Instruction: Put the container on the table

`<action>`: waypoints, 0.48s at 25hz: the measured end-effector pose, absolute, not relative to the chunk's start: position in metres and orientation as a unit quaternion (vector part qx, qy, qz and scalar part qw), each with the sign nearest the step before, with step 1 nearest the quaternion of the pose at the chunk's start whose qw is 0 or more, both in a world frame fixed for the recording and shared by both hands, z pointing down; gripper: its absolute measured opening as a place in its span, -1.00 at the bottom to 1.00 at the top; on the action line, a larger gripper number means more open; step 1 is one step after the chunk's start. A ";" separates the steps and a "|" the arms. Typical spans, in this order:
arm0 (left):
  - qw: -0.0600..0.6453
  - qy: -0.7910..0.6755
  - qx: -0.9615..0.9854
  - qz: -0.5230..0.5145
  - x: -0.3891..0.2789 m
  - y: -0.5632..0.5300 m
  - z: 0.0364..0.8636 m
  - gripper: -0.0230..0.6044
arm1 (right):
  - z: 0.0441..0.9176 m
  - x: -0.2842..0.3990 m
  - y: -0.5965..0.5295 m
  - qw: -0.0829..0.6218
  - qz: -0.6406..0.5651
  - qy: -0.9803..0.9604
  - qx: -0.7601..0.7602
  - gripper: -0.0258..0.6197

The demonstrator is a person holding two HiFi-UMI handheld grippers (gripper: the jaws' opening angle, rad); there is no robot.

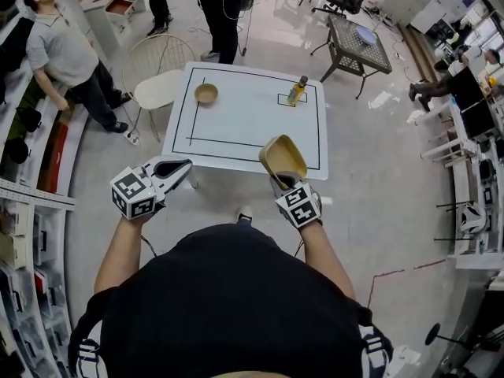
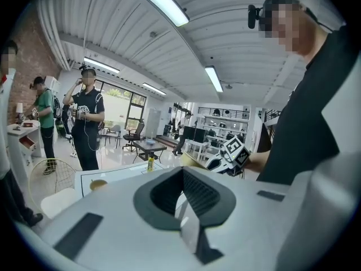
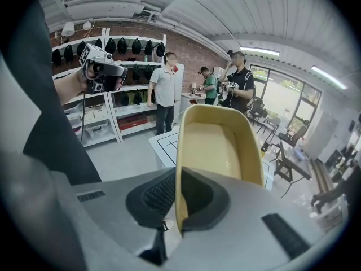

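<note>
A tan container point(image 1: 282, 157) point(image 3: 217, 145) hangs in the air over the near edge of the white table point(image 1: 252, 124). My right gripper point(image 1: 281, 181) point(image 3: 179, 219) is shut on its rim, with the open side tilted toward me. My left gripper point(image 1: 183, 166) point(image 2: 183, 219) is off the table's near left corner, its jaws together with nothing between them. The right gripper point(image 2: 231, 154) also shows in the left gripper view, and the left gripper point(image 3: 104, 69) in the right gripper view.
On the table stand a small tan bowl point(image 1: 206, 94) at the far left and a yellow bottle point(image 1: 297, 90) inside a marked square at the far right. A white wire chair point(image 1: 157, 69) stands behind the table. People stand beyond it. Shelves point(image 1: 24, 211) line the left.
</note>
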State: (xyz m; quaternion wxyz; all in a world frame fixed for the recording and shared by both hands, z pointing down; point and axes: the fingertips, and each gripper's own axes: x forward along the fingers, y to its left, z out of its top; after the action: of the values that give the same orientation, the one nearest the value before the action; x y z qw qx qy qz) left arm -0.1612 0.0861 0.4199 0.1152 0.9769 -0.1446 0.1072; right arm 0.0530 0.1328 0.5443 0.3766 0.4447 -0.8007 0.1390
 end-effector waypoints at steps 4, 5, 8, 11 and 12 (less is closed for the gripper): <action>0.115 -0.144 0.976 0.113 -0.151 0.075 0.418 -0.91 | 0.551 0.056 0.123 0.380 0.145 -0.805 0.433 -0.89; 0.117 -0.146 0.976 0.114 -0.150 0.071 0.418 -0.91 | 0.552 0.057 0.121 0.381 0.146 -0.805 0.430 -0.89; 0.120 -0.153 0.974 0.115 -0.144 0.063 0.418 -0.91 | 0.553 0.064 0.113 0.382 0.147 -0.808 0.424 -0.89; 0.121 -0.155 0.973 0.119 -0.134 0.056 0.419 -0.91 | 0.553 0.073 0.104 0.383 0.147 -0.809 0.421 -0.89; 0.121 -0.155 0.973 0.121 -0.131 0.053 0.419 -0.91 | 0.554 0.076 0.100 0.383 0.147 -0.810 0.420 -0.89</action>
State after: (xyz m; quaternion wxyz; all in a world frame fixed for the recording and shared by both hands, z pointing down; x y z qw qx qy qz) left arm -0.1311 0.0533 0.4193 0.1215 0.9730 -0.1551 0.1206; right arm 0.0756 0.1003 0.5536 0.3832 0.4197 -0.8096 0.1467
